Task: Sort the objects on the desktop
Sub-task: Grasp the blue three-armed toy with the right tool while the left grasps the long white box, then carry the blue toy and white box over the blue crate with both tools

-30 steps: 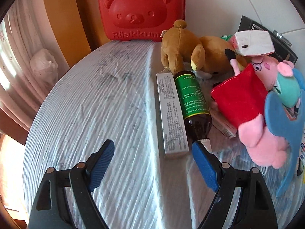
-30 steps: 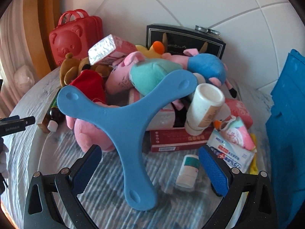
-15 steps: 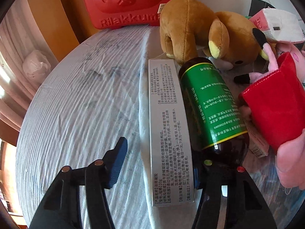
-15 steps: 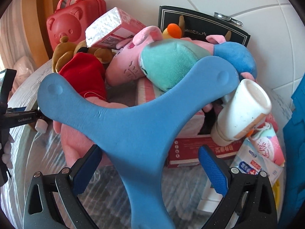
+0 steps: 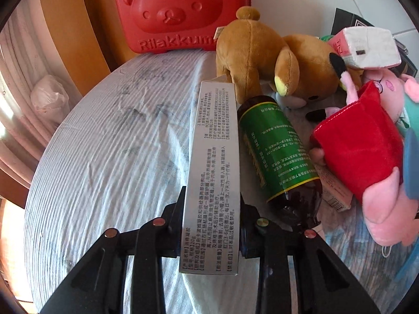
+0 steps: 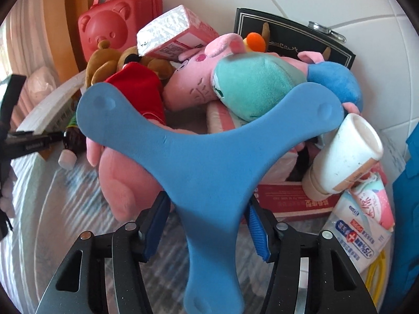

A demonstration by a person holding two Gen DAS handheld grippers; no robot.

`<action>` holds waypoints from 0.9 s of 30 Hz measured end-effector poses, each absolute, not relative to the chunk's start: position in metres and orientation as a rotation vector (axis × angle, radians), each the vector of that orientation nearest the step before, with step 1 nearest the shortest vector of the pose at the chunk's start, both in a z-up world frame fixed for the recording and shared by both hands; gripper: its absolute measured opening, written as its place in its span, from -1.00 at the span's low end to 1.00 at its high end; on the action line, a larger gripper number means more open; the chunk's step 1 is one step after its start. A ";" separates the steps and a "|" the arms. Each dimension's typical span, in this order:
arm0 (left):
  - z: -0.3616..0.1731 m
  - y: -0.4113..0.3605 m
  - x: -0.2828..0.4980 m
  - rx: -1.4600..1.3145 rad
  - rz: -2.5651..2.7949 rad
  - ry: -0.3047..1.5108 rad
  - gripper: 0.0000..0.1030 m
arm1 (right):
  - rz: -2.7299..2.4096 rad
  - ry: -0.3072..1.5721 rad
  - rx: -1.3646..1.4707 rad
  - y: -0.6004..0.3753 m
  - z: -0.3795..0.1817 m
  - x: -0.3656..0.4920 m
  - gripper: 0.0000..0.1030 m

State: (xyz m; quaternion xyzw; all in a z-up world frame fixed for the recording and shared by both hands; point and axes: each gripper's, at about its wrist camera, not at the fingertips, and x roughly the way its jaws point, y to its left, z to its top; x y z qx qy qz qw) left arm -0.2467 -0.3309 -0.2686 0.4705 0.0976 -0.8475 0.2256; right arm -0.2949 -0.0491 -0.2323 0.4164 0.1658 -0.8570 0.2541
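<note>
So both grippers have just come down from wide open onto their targets, and that's the big change from a second ago. Nearest in the left wrist view, the left gripper (image 5: 211, 225) is closing narrow on the near end of the long grey medicine box (image 5: 213, 178), which sits between the pads with both sides looking pressed; a second back the box lay well ahead of open jaws. Over on the right, the right gripper (image 6: 205, 222) is closing on the near leg of the blue three-armed foam boomerang (image 6: 209, 162), pads right against its sides, where before they stood clear either side of it. Just right of the box lies the brown bottle with the green label (image 5: 277, 154), touching or nearly touching it, so lifting the box may roll it, I'd guess. Further back it's the plush heap: pink pig plush in a red dress (image 5: 366, 151), brown bear plush (image 5: 264, 57), a pink tissue pack (image 6: 175, 34) perched on top, and a white bottle (image 6: 345, 157) leaning at the right. Farthest off, the red Rilakkuma case (image 5: 180, 13) stands against the wall. On my read, the picking half of the sort is about done for these two, lift comes next.
</note>
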 end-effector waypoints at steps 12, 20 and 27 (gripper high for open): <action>-0.249 -0.327 -0.227 1.225 -2.363 0.283 -0.42 | -2.356 0.390 1.115 -0.044 -0.221 -0.288 -0.19; -0.214 -0.329 -0.194 1.112 -2.369 0.263 -0.43 | -2.390 0.369 1.004 -0.034 -0.183 -0.265 -0.20; -0.168 -0.308 -0.157 1.004 -2.417 0.219 -0.43 | -2.476 0.344 0.862 -0.017 -0.137 -0.235 -0.20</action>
